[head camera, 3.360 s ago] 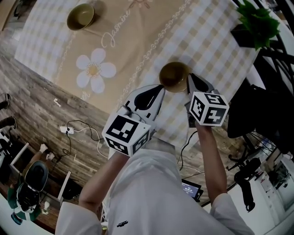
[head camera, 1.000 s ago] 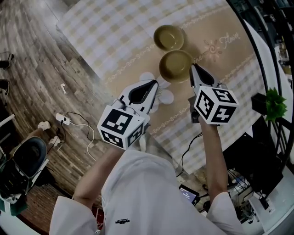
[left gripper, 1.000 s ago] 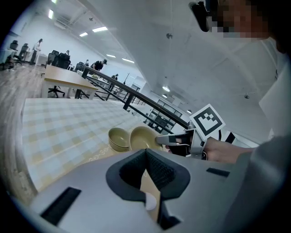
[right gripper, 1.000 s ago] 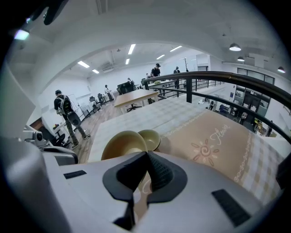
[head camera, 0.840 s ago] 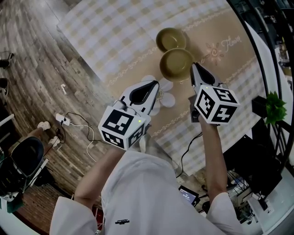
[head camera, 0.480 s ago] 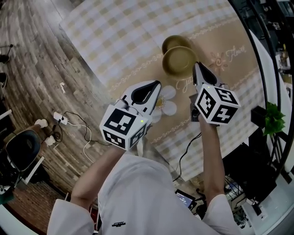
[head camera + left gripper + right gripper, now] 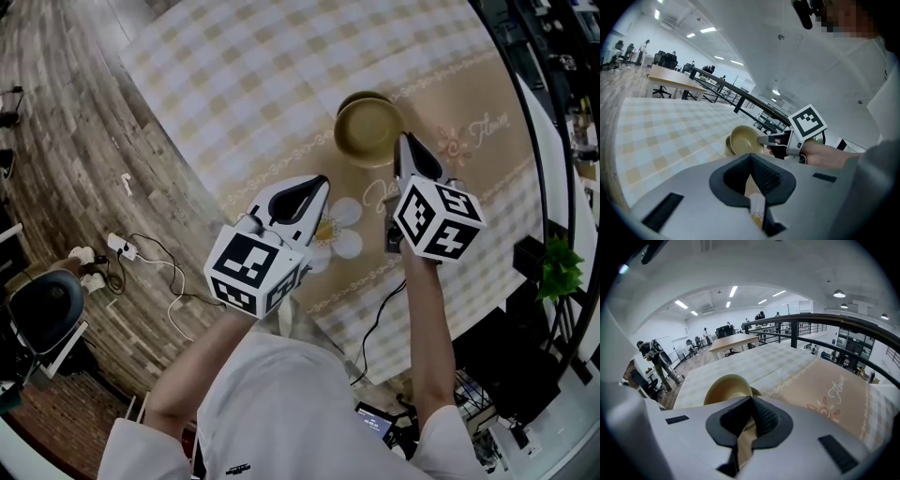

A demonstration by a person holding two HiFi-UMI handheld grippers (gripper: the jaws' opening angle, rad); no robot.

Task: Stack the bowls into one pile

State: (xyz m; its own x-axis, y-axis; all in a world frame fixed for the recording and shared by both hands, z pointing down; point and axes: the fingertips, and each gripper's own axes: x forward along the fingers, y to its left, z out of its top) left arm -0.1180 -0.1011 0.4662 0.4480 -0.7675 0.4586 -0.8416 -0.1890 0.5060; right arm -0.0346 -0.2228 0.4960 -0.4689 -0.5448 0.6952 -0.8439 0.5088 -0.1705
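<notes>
Our right claw (image 7: 403,145) pinches a bowl (image 7: 367,131) by its rim, tilted just over the second bowl (image 7: 360,96) on the counter (image 7: 253,66), lined up to nest; our left claw (image 7: 314,184), closed on nothing, hangs clear.

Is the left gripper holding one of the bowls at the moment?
No, the left gripper is shut on nothing, while the right gripper grips the upper bowl.

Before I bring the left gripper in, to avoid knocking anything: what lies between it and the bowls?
Only bare tablecloth lies between the left gripper and the bowls; the head view shows it, the left gripper view too.
</notes>
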